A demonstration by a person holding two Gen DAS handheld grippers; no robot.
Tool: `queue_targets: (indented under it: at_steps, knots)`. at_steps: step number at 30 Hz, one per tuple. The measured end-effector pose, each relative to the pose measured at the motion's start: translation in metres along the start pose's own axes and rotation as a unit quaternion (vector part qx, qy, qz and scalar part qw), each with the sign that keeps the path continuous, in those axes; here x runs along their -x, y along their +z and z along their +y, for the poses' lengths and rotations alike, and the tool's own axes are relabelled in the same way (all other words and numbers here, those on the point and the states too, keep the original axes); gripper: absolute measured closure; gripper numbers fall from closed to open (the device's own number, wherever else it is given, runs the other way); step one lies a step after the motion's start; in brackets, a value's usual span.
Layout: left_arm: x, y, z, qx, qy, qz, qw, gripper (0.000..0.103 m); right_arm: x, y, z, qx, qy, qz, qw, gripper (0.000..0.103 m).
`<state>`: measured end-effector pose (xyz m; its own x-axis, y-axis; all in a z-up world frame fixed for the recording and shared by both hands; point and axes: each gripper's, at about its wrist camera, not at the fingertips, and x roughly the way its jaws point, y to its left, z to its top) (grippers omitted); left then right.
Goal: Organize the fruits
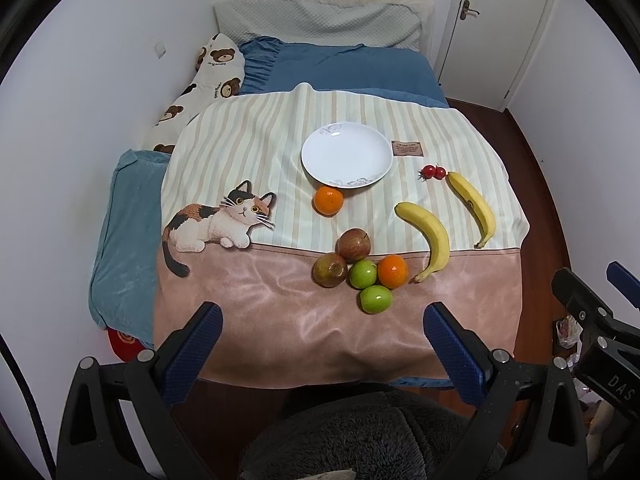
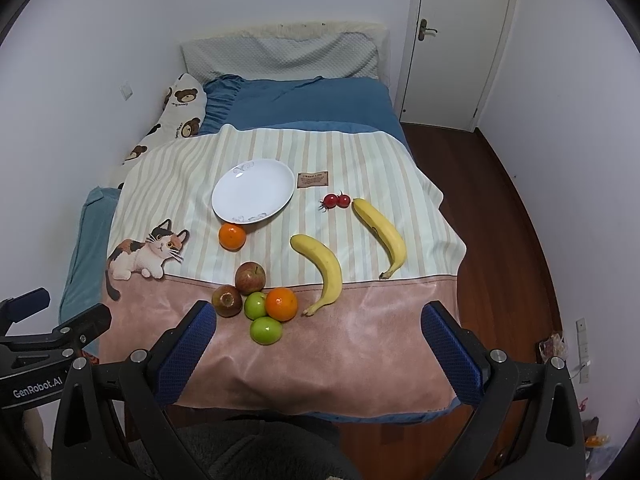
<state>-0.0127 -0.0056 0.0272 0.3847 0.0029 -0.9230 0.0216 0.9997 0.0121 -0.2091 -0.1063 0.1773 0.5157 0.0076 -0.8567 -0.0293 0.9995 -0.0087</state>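
Note:
A white plate [image 1: 346, 154] [image 2: 253, 190] lies bare on the striped cat cloth. An orange [image 1: 328, 200] [image 2: 232, 237] rests just in front of it. Nearer me sit two red apples [image 1: 353, 244] [image 2: 250, 277], two green apples [image 1: 375, 299] [image 2: 266, 330] and a second orange [image 1: 392, 270] [image 2: 281, 303] in a cluster. Two bananas [image 1: 428, 238] [image 2: 324, 272] and two cherry tomatoes [image 1: 434, 171] [image 2: 337, 200] lie to the right. My left gripper [image 1: 322, 320] and right gripper [image 2: 319, 320] both hang open above the cloth's near edge, holding nothing.
The cloth [image 1: 280, 320] covers the foot of a blue bed [image 1: 344, 66] with pillows against the far wall. A bear-print cushion [image 1: 212, 68] lies at the left. Wooden floor [image 2: 500, 208] and a white door [image 2: 456, 36] are to the right. A grey fluffy thing [image 1: 360, 432] is below me.

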Motion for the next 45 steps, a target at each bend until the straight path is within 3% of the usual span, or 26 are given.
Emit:
queue_targets:
  at_steps: [45]
  knots:
    - [0.014, 0.003, -0.01, -0.003, -0.002, -0.016, 0.9999, 0.0, 0.021, 0.0, 0.004, -0.002, 0.0, -0.007, 1.0, 0.0]
